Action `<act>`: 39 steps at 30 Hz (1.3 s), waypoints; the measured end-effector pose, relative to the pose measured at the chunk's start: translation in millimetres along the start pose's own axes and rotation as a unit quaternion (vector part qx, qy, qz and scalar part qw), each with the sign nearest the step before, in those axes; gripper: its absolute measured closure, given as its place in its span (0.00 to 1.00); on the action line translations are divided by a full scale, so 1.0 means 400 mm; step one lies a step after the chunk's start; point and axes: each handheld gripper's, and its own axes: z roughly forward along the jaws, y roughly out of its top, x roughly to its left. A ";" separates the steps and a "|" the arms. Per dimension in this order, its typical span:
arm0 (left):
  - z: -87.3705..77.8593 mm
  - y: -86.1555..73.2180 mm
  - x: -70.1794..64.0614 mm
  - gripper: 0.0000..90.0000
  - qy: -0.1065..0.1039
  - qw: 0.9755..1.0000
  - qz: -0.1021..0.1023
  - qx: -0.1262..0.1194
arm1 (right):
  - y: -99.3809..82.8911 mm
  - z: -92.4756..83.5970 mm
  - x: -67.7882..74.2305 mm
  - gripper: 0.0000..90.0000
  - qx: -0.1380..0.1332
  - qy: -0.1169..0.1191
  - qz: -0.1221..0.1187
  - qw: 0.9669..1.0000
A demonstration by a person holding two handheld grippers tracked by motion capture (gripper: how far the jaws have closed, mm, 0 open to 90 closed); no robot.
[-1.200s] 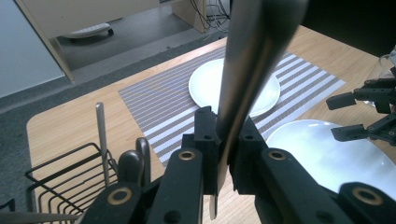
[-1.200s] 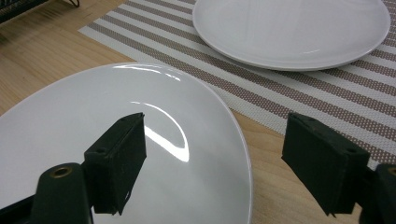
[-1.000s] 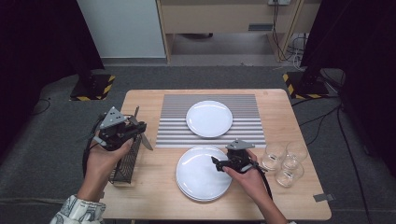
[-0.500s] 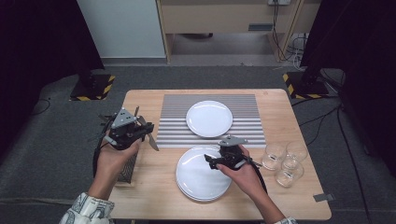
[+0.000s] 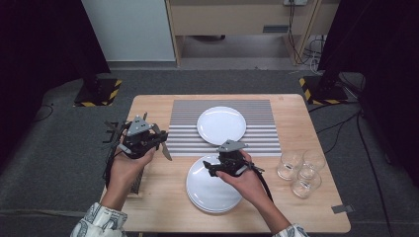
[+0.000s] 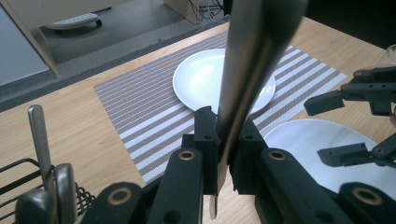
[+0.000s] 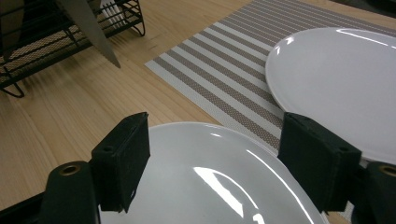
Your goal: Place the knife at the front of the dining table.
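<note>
My left gripper [image 5: 157,140] is shut on a metal knife [image 5: 164,148] and hovers over the table's left side, next to the striped placemat [image 5: 257,133]. In the left gripper view the knife [image 6: 252,70] rises from between the pressed jaws of my left gripper [image 6: 223,135]. My right gripper [image 5: 207,167] hangs open over the near stack of white plates [image 5: 212,190]. Its jaws have just been closing a little, with nothing between them. Its own view shows my right gripper [image 7: 219,163] wide above the plate's rim [image 7: 187,135]. A single white plate [image 5: 221,125] lies on the placemat.
A black wire cutlery rack [image 5: 136,180] stands at the left edge under my left hand, with more cutlery [image 6: 39,140] in it. Three clear glasses [image 5: 299,170] stand at the right. The knife's tip [image 7: 88,28] points down in front of the rack [image 7: 42,42].
The left gripper carried the knife rightward from above the rack toward the placemat. The right gripper moved left and rose over the plate stack.
</note>
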 end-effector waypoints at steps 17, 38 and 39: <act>0.041 0.012 -0.006 0.92 0.001 1.000 -0.008 0.002 | 0.058 0.032 0.054 0.32 -0.007 0.038 -0.025 0.999; 0.080 0.002 -0.038 0.92 -0.003 1.000 0.000 0.011 | 0.109 0.060 0.080 0.56 -0.022 0.075 -0.028 0.997; 0.081 0.001 -0.039 0.92 -0.004 1.000 -0.001 0.011 | 0.111 0.062 0.082 0.58 -0.025 0.075 -0.030 0.996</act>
